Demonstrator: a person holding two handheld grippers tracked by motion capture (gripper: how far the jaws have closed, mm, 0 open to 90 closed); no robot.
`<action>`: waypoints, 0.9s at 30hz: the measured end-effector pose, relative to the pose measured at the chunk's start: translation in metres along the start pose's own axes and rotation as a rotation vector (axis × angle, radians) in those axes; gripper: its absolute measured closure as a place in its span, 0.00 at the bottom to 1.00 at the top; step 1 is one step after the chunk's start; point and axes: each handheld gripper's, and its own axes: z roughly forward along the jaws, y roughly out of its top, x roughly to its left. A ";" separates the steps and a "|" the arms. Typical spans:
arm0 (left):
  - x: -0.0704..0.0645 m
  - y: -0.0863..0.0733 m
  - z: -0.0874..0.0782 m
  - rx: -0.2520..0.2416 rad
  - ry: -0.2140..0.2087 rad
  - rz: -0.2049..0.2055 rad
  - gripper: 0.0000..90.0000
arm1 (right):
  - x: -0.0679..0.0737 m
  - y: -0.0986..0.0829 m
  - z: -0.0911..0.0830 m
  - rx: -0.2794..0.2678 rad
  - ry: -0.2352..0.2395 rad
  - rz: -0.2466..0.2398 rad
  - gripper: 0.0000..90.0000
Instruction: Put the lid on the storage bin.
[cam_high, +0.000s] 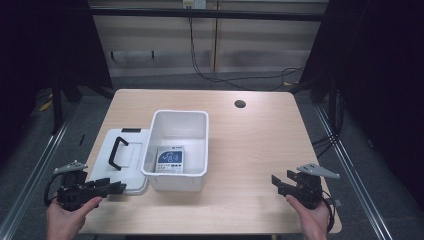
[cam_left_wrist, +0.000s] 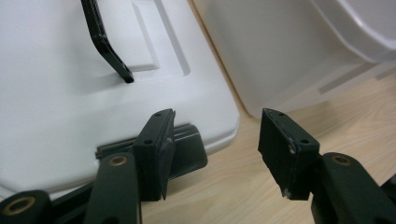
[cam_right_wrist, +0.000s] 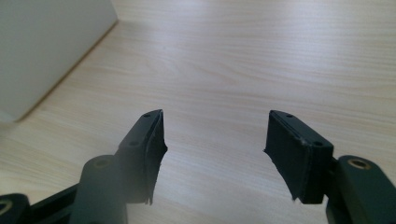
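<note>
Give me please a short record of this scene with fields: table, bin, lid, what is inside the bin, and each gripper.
table: light wood table, round hole near far edge
bin: white bin, open, near centre
lid: white lid with black handle, flat beside the bin's left side
inside bin: one blue and white packet
left gripper: left gripper, jaws open, at the lid's near corner
right gripper: right gripper, jaws open, over bare table

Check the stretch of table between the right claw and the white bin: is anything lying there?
Nothing. In the high view, bare wooden table runs from the right claw to the white bin. The right gripper view shows the same.
</note>
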 end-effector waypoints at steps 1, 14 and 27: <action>0.001 0.001 -0.001 0.001 -0.016 0.003 0.52 | 0.000 0.001 -0.002 -0.013 0.006 0.004 0.43; 0.000 0.010 -0.010 0.047 -0.009 0.026 0.50 | 0.018 0.009 -0.013 0.008 0.068 0.015 0.43; -0.006 0.041 -0.016 0.075 0.046 0.066 0.54 | 0.032 0.006 -0.006 0.071 0.130 -0.055 0.39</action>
